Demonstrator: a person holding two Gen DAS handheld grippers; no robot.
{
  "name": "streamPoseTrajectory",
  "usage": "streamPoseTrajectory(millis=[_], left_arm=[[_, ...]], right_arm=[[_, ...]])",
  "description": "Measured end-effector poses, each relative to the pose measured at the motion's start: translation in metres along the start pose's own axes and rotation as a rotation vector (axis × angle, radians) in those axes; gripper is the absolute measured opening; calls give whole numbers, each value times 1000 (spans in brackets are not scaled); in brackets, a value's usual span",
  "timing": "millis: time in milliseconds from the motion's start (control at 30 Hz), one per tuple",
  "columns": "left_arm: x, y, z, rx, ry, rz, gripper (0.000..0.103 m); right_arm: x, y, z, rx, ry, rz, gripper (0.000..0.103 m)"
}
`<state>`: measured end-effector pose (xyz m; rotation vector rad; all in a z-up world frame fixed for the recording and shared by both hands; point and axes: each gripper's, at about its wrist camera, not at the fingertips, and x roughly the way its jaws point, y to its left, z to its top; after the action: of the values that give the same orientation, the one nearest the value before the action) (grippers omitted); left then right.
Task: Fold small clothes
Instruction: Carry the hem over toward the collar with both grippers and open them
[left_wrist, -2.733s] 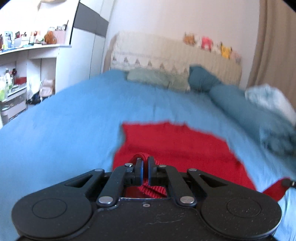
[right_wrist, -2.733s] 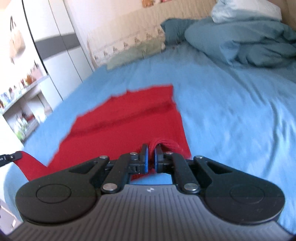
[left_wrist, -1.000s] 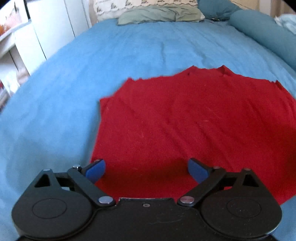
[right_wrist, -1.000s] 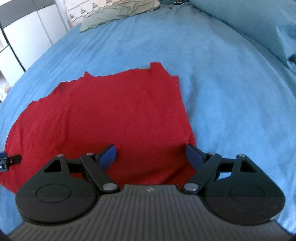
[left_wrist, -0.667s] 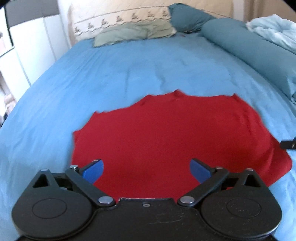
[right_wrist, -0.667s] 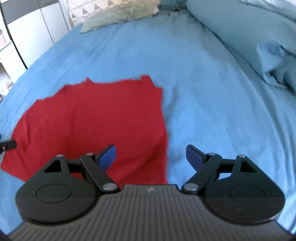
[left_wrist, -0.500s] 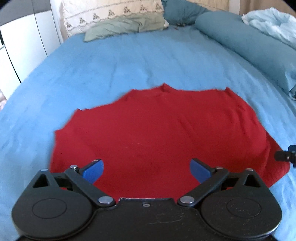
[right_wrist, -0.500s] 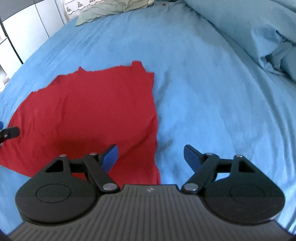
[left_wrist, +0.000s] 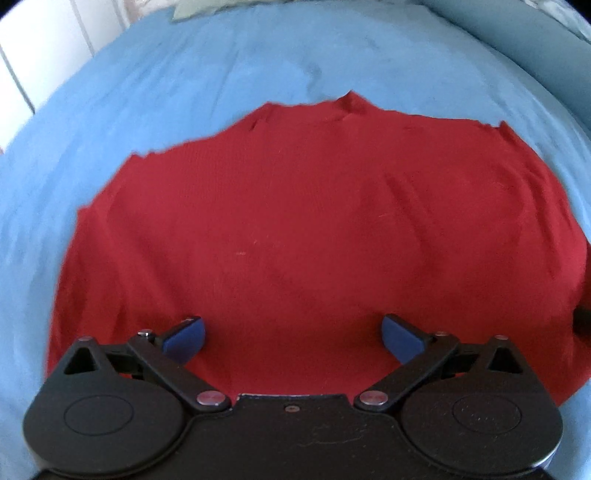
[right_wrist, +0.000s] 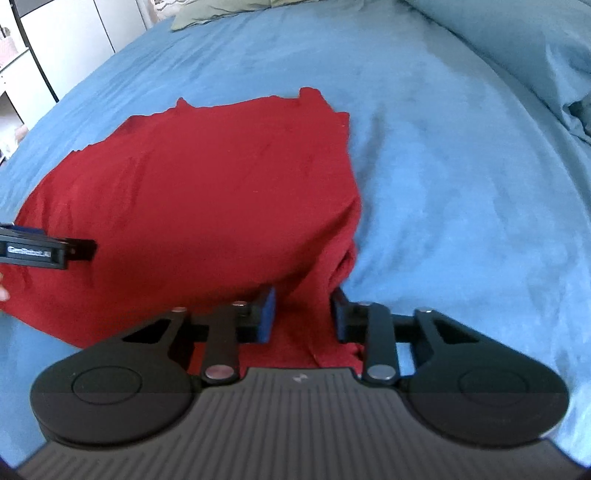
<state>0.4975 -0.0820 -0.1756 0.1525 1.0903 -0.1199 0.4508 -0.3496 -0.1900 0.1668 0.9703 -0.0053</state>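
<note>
red cloth (left_wrist: 317, 229) flat on blue bed (right_wrist: 461, 155) | left tool (left_wrist: 293, 336) wide, empty, hovering over near edge | right tool (right_wrist: 302, 314) narrowed from wide around bunched right corner, not yet clamped | next fold grab starting

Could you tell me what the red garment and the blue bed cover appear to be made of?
Red garment: soft matte knit, probably cotton jersey; it drapes limply and bunches between the right gripper fingers.
Blue bed cover: matte, slightly napped fabric, possibly brushed cotton or microfibre; mottled shading, no sheen.
</note>
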Motion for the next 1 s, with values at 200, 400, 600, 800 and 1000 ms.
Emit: streamPoseTrajectory(millis=[200,400,600,800,1000], left_arm=[[11,-1,10,-2,45,-8,103],[15,10,21,-8,82,-63,103],[-28,69,10,-23,11,-63,100],[-61,153,-43,-42,-33,4,100],[-48,199,-99,-127,31,-15,100]], right_arm=[[-11,-28,14,235,21,106,22],[-46,-25,49,466,-51,286,22],[-71,85,111,259,-124,446,22],[-22,258,104,-92,32,622,21],[72,348,37,-279,271,455,22]])
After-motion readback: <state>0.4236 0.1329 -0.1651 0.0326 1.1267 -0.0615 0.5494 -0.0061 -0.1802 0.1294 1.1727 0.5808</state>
